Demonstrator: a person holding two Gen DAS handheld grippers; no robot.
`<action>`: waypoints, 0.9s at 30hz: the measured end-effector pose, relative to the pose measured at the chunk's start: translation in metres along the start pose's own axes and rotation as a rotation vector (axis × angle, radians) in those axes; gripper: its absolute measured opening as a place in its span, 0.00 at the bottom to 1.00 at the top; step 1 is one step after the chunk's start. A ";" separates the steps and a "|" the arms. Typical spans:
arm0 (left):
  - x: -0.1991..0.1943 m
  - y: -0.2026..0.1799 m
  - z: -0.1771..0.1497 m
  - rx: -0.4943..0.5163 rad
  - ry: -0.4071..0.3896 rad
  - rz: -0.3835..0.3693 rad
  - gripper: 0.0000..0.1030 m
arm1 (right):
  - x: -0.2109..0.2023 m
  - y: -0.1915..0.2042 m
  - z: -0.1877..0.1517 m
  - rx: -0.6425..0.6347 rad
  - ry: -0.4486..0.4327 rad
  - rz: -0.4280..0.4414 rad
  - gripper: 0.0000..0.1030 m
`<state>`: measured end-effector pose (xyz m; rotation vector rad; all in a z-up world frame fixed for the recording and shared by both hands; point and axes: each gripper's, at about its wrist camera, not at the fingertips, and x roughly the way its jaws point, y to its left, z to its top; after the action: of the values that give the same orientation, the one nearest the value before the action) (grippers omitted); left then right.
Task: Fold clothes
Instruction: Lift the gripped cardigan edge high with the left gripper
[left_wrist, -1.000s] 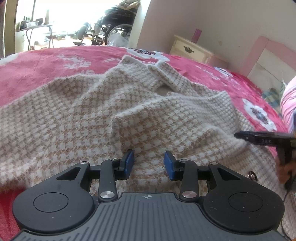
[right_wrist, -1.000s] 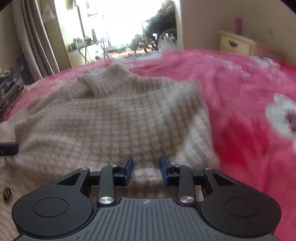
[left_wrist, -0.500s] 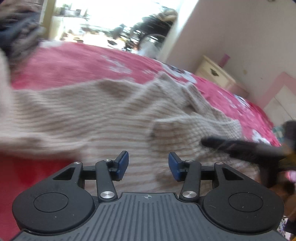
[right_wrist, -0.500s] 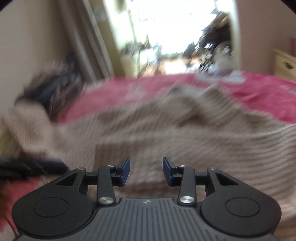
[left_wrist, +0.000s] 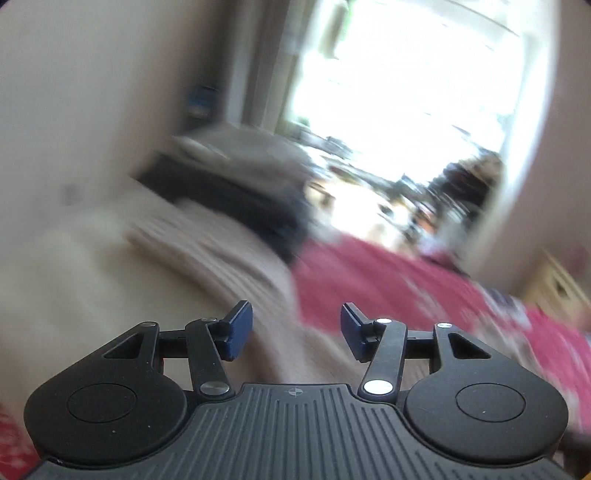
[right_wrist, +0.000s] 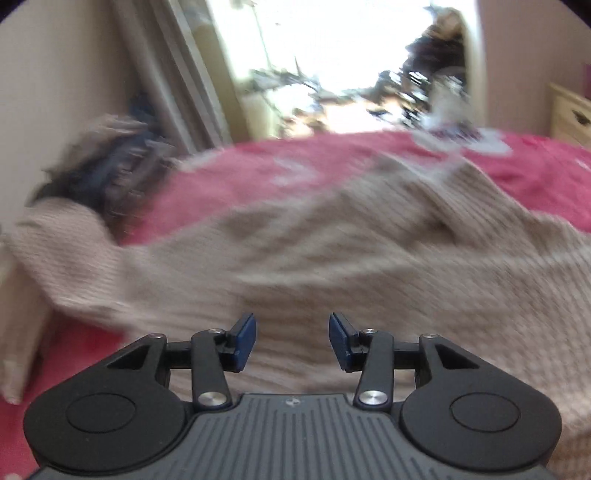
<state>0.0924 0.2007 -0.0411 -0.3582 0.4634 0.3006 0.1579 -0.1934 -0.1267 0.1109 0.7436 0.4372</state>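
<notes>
Red bedspread (right_wrist: 332, 162) covers the bed, w/ white flower print, blurry in both views. My beige knit sweater (right_wrist: 369, 251) lies spread across it; a dark clothes heap (right_wrist: 110, 170) sits past its far left sleeve. My right tool (right_wrist: 292, 341) hangs over the sweater, jaws apart, nothing btwn them. My left tool (left_wrist: 296, 330) is also spread wide, empty, above the sweater's edge (left_wrist: 221, 266).

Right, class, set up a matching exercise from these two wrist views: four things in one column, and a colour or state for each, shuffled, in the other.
Things:
1. sweater
2. bedspread
3. left gripper
4. clothes pile

Descriptions:
A. dark, at the bed's far edge
B. red with white flowers
C. open, holding nothing
D. beige knit, spread out

Pairs: 1-D, 2-B, 3-C, 4-A
</notes>
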 end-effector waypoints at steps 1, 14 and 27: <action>0.001 0.008 0.009 -0.020 -0.012 0.026 0.54 | -0.001 0.013 0.004 -0.022 -0.014 0.030 0.46; 0.066 0.073 0.030 -0.391 0.071 0.187 0.35 | 0.013 0.164 0.031 -0.242 -0.076 0.327 0.50; 0.014 -0.030 0.015 -0.018 -0.175 -0.012 0.05 | 0.001 0.063 0.022 0.065 -0.008 0.213 0.50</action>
<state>0.1203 0.1828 -0.0272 -0.3491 0.2866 0.3215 0.1519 -0.1346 -0.0956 0.2540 0.7415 0.6150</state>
